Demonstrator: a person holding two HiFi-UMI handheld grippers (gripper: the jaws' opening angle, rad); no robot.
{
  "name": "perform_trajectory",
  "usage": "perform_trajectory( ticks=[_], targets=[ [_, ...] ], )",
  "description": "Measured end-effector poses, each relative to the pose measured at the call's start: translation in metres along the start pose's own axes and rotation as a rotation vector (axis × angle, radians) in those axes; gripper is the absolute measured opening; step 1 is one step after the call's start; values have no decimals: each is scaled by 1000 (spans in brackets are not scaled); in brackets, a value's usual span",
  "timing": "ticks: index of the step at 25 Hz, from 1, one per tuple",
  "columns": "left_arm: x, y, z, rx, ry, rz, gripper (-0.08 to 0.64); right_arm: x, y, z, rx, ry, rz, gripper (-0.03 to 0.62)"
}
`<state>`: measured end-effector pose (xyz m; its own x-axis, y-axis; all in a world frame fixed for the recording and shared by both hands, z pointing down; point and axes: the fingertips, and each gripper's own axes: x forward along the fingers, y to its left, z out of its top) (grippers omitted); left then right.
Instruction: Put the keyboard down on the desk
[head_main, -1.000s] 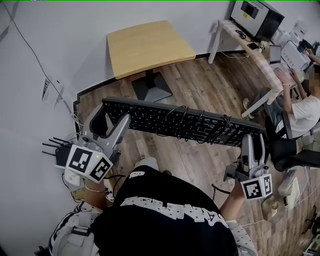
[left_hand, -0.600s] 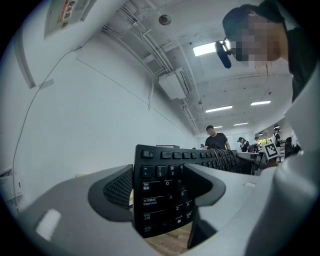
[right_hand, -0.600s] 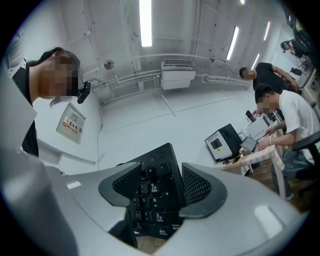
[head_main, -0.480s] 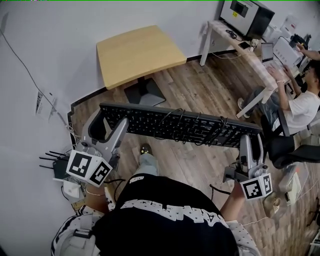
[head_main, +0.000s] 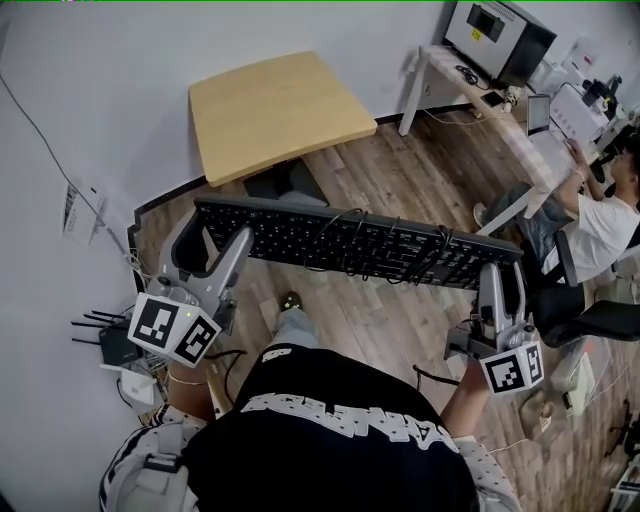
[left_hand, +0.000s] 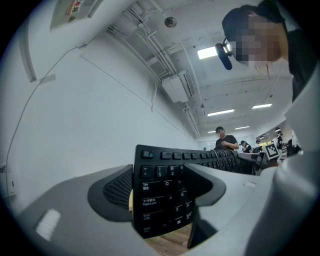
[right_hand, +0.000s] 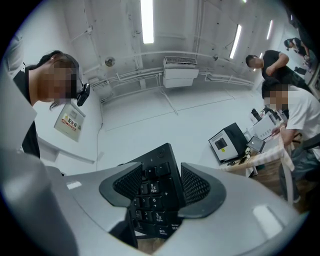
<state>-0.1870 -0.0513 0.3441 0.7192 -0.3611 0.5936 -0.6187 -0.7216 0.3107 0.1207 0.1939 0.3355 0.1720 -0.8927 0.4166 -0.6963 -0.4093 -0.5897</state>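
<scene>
The keyboard (head_main: 290, 230) hangs in the air above the wood floor (head_main: 400, 320), near the small wooden surface (head_main: 280, 110) (its cable (head_main: 392, 250) is looped round it). The left gripper's (head_main: 212, 235) jaws clench its left end; the right gripper's (head_main: 503, 275) jaws clench its right end.

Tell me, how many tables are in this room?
2: a light wooden table by the wall beyond the keyboard, and a pale desk at upper right where a person sits. Others may be out of view.

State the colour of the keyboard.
The keyboard is black with white key lettering; the left gripper view shows it best.
</scene>
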Motion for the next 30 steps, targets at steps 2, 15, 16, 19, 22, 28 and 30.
perform_trajectory(
  ticks=[2,15,16,19,22,28,30],
  targets=[
    [0,0,-1,-2,-1,5,295,2,-1,-1,4,8,3,255],
    [-2,0,-3,-12,28,15,295,4,-3,-3,22,52,-5,252],
    [-1,0,-3,-13,28,13,295,4,-3,-3,20,53,-7,252],
    [0,-2,-4,-18,32,3,295,0,-2,0,8,45,-16,252],
    [1,-3,-4,-15,27,0,295,-2,-3,1,1,35,-13,252],
    [-3,1,-1,-9,15,24,295,7,-1,0,8,39,11,252],
    [-5,-1,-1,-9,14,31,295,7,-2,0,9,42,17,252]
  ],
)
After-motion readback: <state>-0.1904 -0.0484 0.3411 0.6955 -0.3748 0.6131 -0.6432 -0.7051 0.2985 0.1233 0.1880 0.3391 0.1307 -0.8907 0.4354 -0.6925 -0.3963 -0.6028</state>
